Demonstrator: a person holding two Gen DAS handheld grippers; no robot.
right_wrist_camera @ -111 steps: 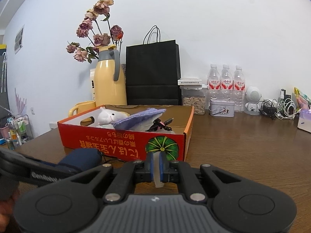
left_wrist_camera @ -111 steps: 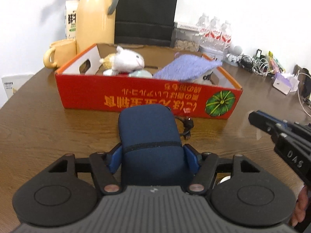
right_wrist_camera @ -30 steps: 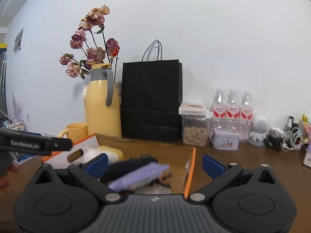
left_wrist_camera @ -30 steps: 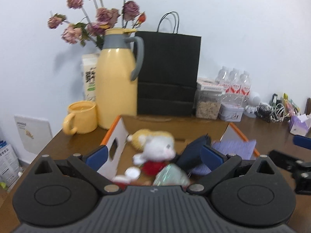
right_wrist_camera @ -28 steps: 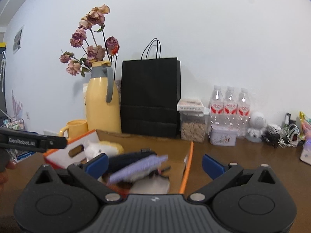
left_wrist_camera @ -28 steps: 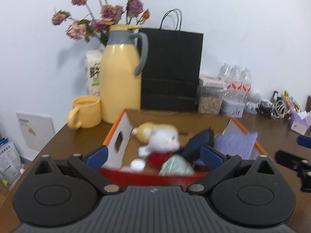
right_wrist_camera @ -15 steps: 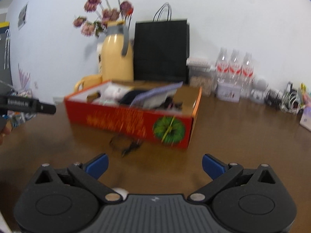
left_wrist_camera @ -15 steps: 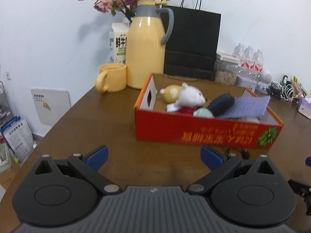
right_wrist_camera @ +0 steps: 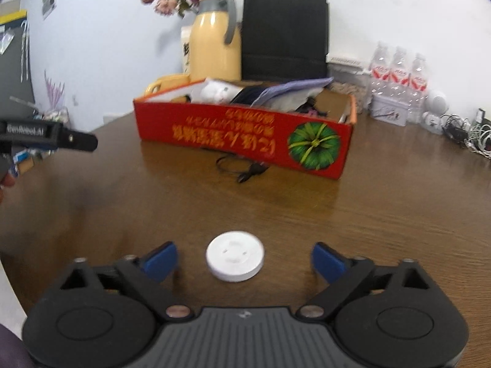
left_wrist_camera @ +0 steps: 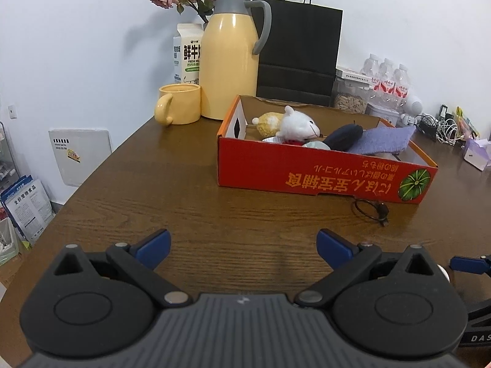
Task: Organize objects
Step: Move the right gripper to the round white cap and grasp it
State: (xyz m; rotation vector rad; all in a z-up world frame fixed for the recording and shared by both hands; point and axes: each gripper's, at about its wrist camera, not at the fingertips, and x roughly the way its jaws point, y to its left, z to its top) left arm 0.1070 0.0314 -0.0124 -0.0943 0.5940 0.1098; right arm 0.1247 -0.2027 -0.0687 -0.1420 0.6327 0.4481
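A red cardboard box stands on the brown table and holds a white plush toy, a dark blue pouch and a purple cloth. The box also shows in the right wrist view. A black cable lies on the table in front of the box. A white round disc lies on the table between the open jaws of my right gripper. My left gripper is open and empty, low over the table, well back from the box.
A yellow jug with dried flowers, a yellow mug, a milk carton and a black paper bag stand behind the box. Water bottles, a jar and tangled cables sit at the back right.
Both grippers have pulled back from over the box and come down low over the table. The dark blue pouch now lies in the box. The white disc has come between the right jaws.
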